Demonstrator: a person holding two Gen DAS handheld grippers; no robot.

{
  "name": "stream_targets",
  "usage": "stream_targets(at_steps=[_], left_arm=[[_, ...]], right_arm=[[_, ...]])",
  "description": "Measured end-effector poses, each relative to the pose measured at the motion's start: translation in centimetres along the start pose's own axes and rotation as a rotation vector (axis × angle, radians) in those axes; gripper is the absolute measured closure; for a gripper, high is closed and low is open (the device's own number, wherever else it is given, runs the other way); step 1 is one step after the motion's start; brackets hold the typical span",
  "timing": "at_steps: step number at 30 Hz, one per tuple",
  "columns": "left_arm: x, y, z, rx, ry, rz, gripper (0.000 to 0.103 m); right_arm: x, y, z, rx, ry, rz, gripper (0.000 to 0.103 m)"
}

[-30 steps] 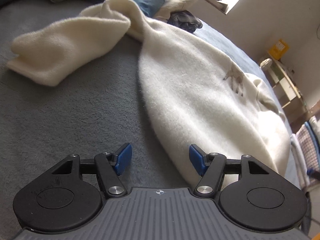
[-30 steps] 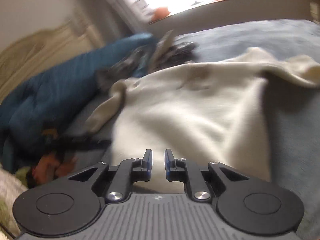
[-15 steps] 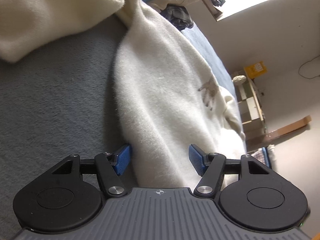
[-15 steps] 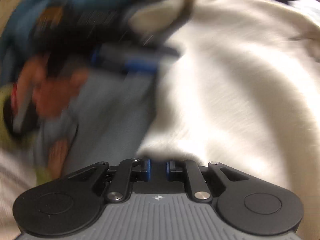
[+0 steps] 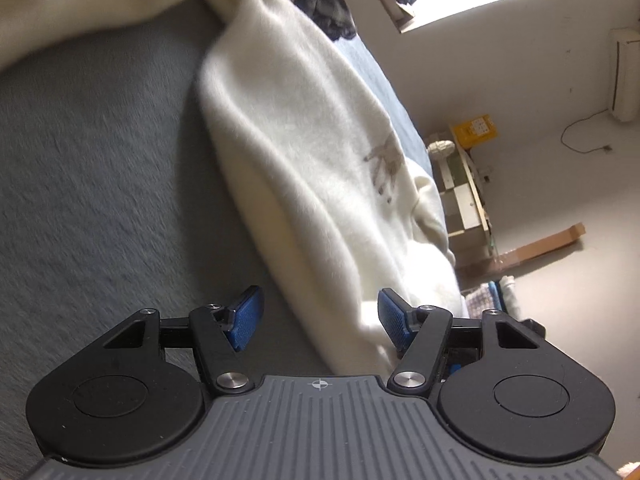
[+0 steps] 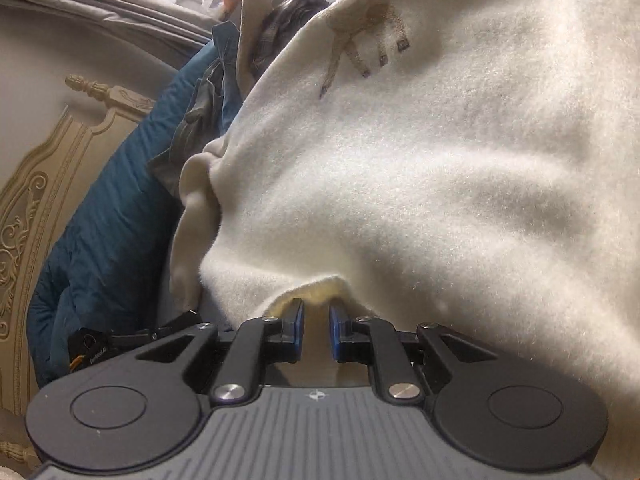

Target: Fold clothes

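A cream fleece sweater (image 5: 312, 152) with a brown embroidered motif (image 5: 384, 168) lies spread on the grey bed cover (image 5: 100, 184). One sleeve (image 5: 80, 4) trails off at the top left. In the left wrist view my left gripper (image 5: 320, 320) is open and low over the bed. The sweater's near edge runs between its blue pads (image 5: 246, 318), which do not press on it. In the right wrist view the sweater (image 6: 440, 168) fills the picture. My right gripper (image 6: 317, 328) is shut on a puckered bit of its edge (image 6: 316, 290), with cloth showing in the narrow gap.
A blue quilt (image 6: 116, 208) and a heap of dark and beige clothes (image 6: 256, 40) lie beyond the sweater by a carved cream headboard (image 6: 36, 200). A shelf unit (image 5: 468, 200) and a yellow box (image 5: 476, 130) stand past the bed's far side.
The left gripper has rolled and closed in on the sweater's edge, which now lies between its pads. The right gripper has dropped and rolled, and the sweater now fills its view.
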State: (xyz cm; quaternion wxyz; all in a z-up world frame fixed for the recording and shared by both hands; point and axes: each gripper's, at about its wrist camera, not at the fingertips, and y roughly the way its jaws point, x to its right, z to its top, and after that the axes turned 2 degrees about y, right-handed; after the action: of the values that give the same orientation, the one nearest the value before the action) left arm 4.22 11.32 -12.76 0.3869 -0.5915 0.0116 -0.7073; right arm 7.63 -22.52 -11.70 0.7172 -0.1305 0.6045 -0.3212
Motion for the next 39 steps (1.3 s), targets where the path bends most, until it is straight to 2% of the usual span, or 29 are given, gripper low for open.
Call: stream_targets(at_steps=[4,5,7,9,12,16,19,20,21,22,25,29,32,33,34,36,39], left_arm=[[1.1,1.2,0.1,-0.016,0.016,-0.028,0.040],[1.2,1.4,0.2,-0.020,0.013,-0.038,0.042],[1.1,1.8,0.3,-0.033,-0.013,-0.065,0.051],[0.7,2.1,0.5,-0.035,-0.051,-0.079,0.056],[0.3,2.7,0.9,-0.041,-0.091,-0.079,0.062],[0.5,3.5,0.9,-0.066,-0.130,-0.056,0.062],[1.4,3.6,0.5,-0.080,-0.082,-0.020,0.064],[1.7,3.6,0.4,-0.076,-0.058,-0.004,0.068],[2.0,3.5,0.3,-0.073,-0.042,0.009,0.085],[2.1,3.5,0.3,-0.072,-0.034,0.018,0.097],[2.5,2.1,0.0,-0.053,-0.003,0.025,0.099],[2.6,-1.9,-0.6,-0.024,0.049,0.032,0.100],[1.7,-5.2,-1.2,-0.030,0.068,0.078,0.100],[1.2,-6.0,-1.4,-0.041,0.071,0.104,0.100],[0.8,-6.6,-1.7,-0.057,0.074,0.134,0.100],[-0.3,-7.3,-2.3,-0.085,0.081,0.189,0.101],[-2.0,-7.7,-2.7,-0.110,0.065,0.204,0.101]], right_arm=[[-0.9,-1.0,0.6,0.005,-0.090,-0.005,0.088],[-1.8,-1.5,0.5,0.011,-0.153,-0.010,0.088],[-4.0,-2.6,-0.1,0.021,-0.322,-0.028,0.088],[-6.0,-3.6,-1.1,0.027,-0.489,-0.085,0.088],[-8.5,-3.8,-3.1,-0.012,-0.715,-0.186,0.085],[-9.5,-4.1,-4.9,-0.044,-0.793,-0.188,0.076],[-10.1,-5.1,-5.7,-0.048,-0.788,-0.158,0.076],[-10.1,-5.7,-5.9,-0.050,-0.770,-0.127,0.076],[-10.0,-6.5,-6.1,-0.043,-0.732,-0.093,0.076],[-9.8,-7.3,-6.2,-0.036,-0.694,-0.060,0.076],[-8.0,-10.5,-6.3,0.032,-0.532,-0.004,0.076],[-3.9,-16.5,-6.4,0.202,-0.260,0.058,0.076],[0.7,-20.2,-6.7,0.337,-0.010,0.072,0.075],[2.5,-21.2,-6.9,0.383,0.084,0.067,0.072],[3.9,-21.8,-7.2,0.416,0.146,0.058,0.066],[6.5,-22.6,-7.7,0.472,0.252,0.026,0.060],[9.0,-22.3,-7.6,0.494,0.296,-0.080,0.057]])
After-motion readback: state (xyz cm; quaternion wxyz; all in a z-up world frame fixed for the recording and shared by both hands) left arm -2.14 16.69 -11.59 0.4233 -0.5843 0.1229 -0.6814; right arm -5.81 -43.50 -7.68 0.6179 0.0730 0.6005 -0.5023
